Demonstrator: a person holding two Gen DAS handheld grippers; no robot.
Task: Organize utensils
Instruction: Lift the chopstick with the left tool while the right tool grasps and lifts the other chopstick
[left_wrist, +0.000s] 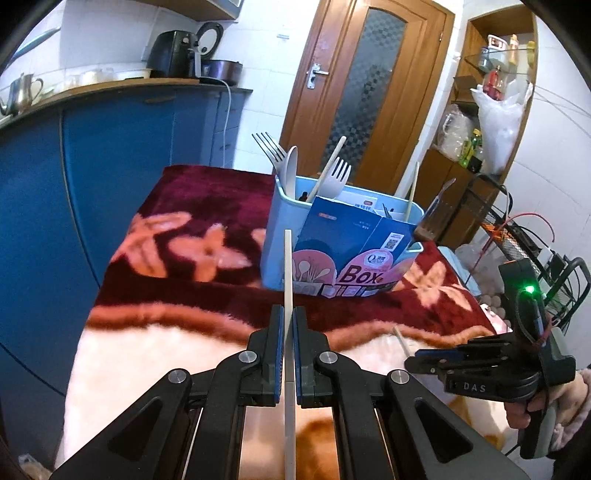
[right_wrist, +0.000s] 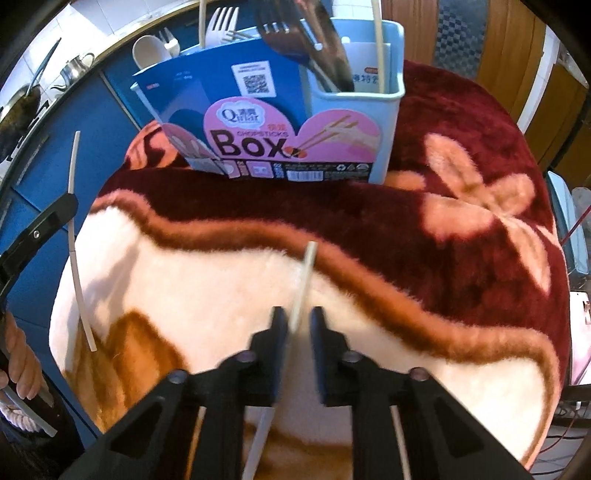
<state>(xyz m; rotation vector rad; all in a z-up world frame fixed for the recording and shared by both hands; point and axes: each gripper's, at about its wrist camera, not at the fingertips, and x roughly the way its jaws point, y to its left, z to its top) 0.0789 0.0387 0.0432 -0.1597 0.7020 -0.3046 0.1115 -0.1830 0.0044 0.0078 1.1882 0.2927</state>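
The left gripper (left_wrist: 289, 325) was clamped on a pale chopstick (left_wrist: 288, 266) in front of the blue utensil box (left_wrist: 275, 236), while the right gripper (right_wrist: 298, 325), its jaws slightly apart around another chopstick (right_wrist: 304, 280) nearer than the box, risked it slipping free.

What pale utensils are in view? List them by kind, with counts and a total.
Chopsticks: 4
Forks: 2
Spoon: 1
Total: 7
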